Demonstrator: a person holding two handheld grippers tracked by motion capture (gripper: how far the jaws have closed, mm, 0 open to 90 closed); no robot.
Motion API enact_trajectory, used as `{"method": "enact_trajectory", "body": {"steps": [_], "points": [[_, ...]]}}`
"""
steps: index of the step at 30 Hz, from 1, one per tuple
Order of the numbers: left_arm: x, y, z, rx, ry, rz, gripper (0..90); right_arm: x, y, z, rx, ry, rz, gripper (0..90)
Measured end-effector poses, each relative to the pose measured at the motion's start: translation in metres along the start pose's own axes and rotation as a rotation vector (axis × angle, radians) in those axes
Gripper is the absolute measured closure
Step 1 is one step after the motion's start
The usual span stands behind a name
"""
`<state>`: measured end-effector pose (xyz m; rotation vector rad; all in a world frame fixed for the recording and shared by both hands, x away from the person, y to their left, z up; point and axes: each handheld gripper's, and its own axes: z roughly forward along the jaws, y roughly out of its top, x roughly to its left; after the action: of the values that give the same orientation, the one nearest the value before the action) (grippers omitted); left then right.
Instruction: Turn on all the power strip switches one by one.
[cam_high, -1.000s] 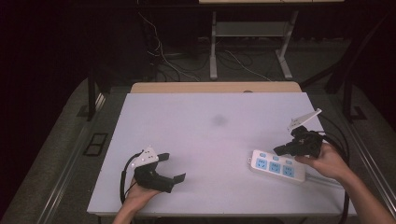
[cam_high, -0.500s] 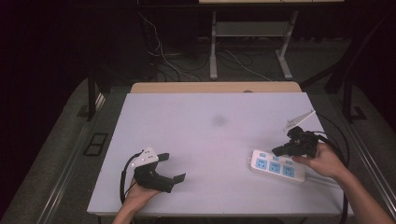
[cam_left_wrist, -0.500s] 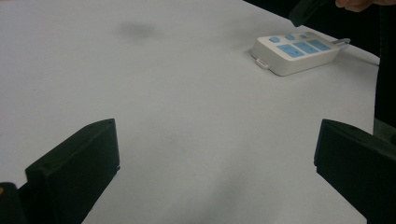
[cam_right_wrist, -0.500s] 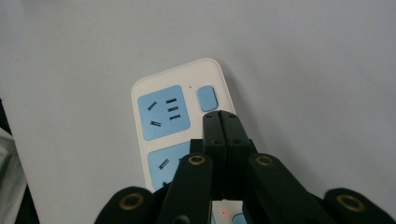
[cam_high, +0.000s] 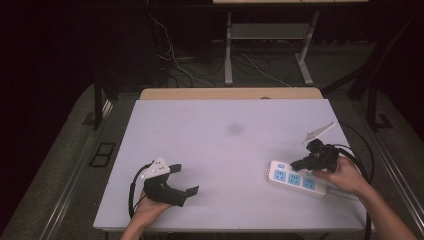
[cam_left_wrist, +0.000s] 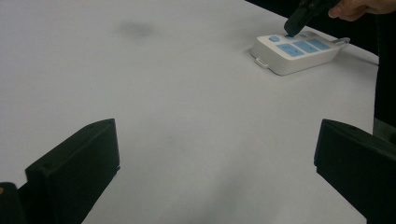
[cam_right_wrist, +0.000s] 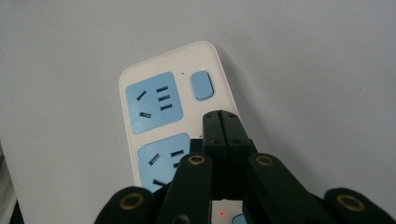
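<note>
Both jaws of the right gripper are being pressed together above the power strip, its blue switch at 12 o'clock; the left gripper is being held spread wide.

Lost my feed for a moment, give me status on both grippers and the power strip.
Right gripper shut, empty, tips over the power strip just short of its blue switch. Left gripper open, empty, resting on the table. Nothing in the way.

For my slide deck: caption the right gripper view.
Right gripper, jaws shut, poised over white power strip near its blue switch.
</note>
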<state>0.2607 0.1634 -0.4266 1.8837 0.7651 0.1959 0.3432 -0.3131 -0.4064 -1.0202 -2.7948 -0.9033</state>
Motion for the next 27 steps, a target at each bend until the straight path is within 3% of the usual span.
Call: {"method": "enact_trajectory", "body": {"steps": [7,17,22,27], "points": [[-0.0002,-0.0001,0.0005,0.005,-0.001,0.002,0.0,0.0011,-0.0021,0.0005,-0.012,-0.013,-0.005,90.0],[-0.0003,-0.0004,0.0011,0.008,0.001,0.001,0.0,-0.0012,-0.0031,0.0016,-0.011,0.001,0.001,90.0],[-0.0012,-0.0006,0.0018,0.009,0.001,0.003,0.0,-0.0021,-0.0068,0.0026,-0.036,0.006,0.003,90.0],[-0.0022,-0.0010,0.0031,0.013,-0.002,0.004,0.0,-0.0001,-0.0086,0.0017,-0.026,-0.016,-0.013,90.0]]}}
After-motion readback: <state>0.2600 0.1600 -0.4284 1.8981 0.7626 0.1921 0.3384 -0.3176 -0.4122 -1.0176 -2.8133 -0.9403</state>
